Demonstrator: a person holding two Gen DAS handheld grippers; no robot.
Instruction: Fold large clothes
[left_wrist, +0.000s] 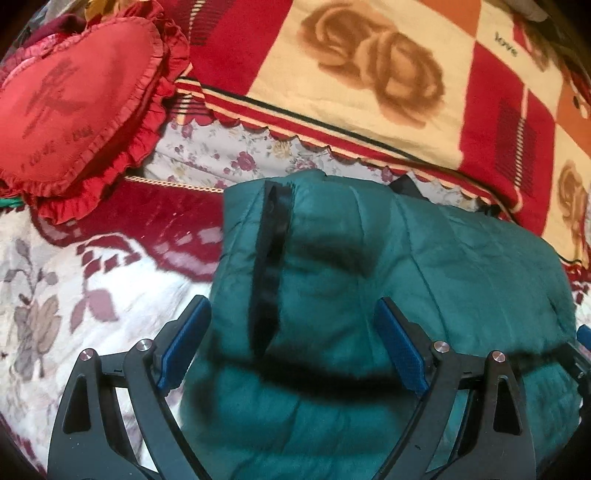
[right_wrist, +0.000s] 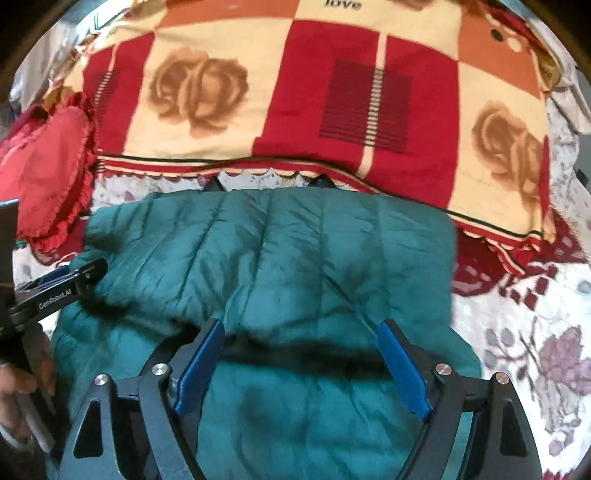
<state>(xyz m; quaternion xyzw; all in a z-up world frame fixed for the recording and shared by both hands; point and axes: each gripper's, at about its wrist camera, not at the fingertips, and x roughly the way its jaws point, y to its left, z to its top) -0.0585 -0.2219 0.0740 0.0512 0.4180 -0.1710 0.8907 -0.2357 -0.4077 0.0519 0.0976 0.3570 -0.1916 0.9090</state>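
A dark green quilted jacket (left_wrist: 369, 266) lies folded into a thick bundle on the bed, with a black zipper strip (left_wrist: 269, 258) running along its left side. My left gripper (left_wrist: 295, 332) hovers open over the jacket's near left part, its left pad (left_wrist: 192, 332) by the jacket's edge. In the right wrist view the jacket (right_wrist: 277, 258) fills the middle. My right gripper (right_wrist: 303, 354) stands open above its near edge, and neither pad presses the cloth. The left gripper (right_wrist: 62, 284) shows at the left edge, held by a hand (right_wrist: 14, 387).
A red heart-shaped frilled pillow (left_wrist: 74, 110) lies to the left. A red and cream blanket with rose prints (right_wrist: 295, 110) lies folded beyond the jacket. The white and maroon floral bed cover (right_wrist: 517, 332) spreads on both sides.
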